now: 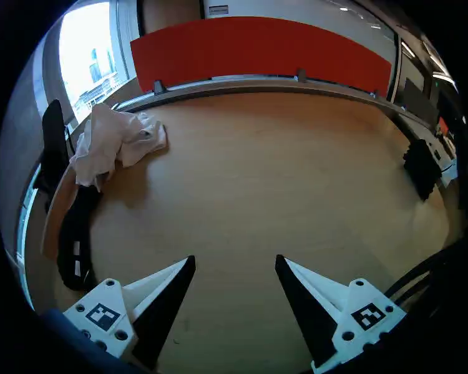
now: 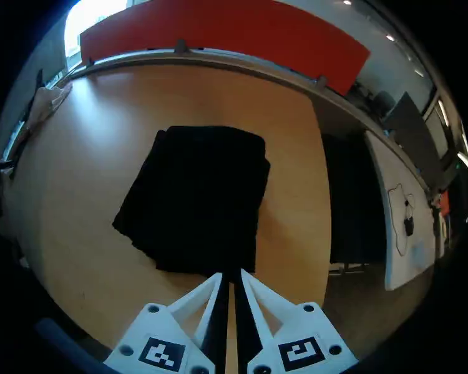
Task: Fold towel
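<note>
**Towel fold, looks close to done**

Got a big wooden tabletop (image 2: 78,156) here, black towel (image 2: 196,193) dead centre in the right gripper view, already down to a thick rectangle. Probably one last fold or tidy left: pinch the near edge at 6 o'clock through every layer, lift low, lay toward 12, match corners. Ignore the crumpled white cloth (image 1: 118,140) at 10 o'clock in the left gripper view. Left gripper (image 1: 234,258) spread wide, level over bare wood. Right gripper (image 2: 231,274) almost closed, tips at the towel's near edge; no telling about pinched fabric.
</note>
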A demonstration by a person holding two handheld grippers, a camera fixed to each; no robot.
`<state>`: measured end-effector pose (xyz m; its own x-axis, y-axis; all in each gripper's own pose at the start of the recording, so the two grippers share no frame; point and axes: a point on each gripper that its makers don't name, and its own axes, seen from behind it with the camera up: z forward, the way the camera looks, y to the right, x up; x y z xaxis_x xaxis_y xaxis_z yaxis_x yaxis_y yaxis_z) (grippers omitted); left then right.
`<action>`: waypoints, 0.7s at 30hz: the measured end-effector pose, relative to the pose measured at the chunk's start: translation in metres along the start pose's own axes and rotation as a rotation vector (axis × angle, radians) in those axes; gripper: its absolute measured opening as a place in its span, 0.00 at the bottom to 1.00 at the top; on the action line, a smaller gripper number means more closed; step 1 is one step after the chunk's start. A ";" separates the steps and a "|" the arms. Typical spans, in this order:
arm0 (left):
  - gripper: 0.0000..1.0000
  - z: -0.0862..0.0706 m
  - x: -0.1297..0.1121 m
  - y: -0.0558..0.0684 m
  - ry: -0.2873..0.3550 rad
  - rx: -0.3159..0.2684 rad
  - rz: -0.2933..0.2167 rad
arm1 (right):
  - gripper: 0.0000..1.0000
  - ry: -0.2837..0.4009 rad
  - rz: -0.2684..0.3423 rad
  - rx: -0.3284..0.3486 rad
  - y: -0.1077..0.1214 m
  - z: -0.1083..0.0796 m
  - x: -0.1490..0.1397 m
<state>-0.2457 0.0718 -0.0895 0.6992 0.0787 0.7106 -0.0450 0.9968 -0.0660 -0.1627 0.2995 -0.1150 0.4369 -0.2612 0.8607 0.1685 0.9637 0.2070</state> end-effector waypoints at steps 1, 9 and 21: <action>0.95 0.000 0.000 0.000 0.000 0.000 0.001 | 0.05 -0.005 0.000 -0.002 0.000 0.001 -0.002; 0.95 0.000 0.000 0.002 -0.001 -0.002 0.000 | 0.05 -0.027 0.008 -0.013 0.002 0.007 -0.010; 0.95 0.000 0.000 0.001 -0.001 0.001 -0.007 | 0.10 -0.004 0.020 -0.008 -0.003 0.005 -0.006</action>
<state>-0.2455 0.0727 -0.0896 0.6988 0.0717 0.7117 -0.0406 0.9973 -0.0606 -0.1706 0.2987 -0.1182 0.4364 -0.2420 0.8666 0.1671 0.9682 0.1863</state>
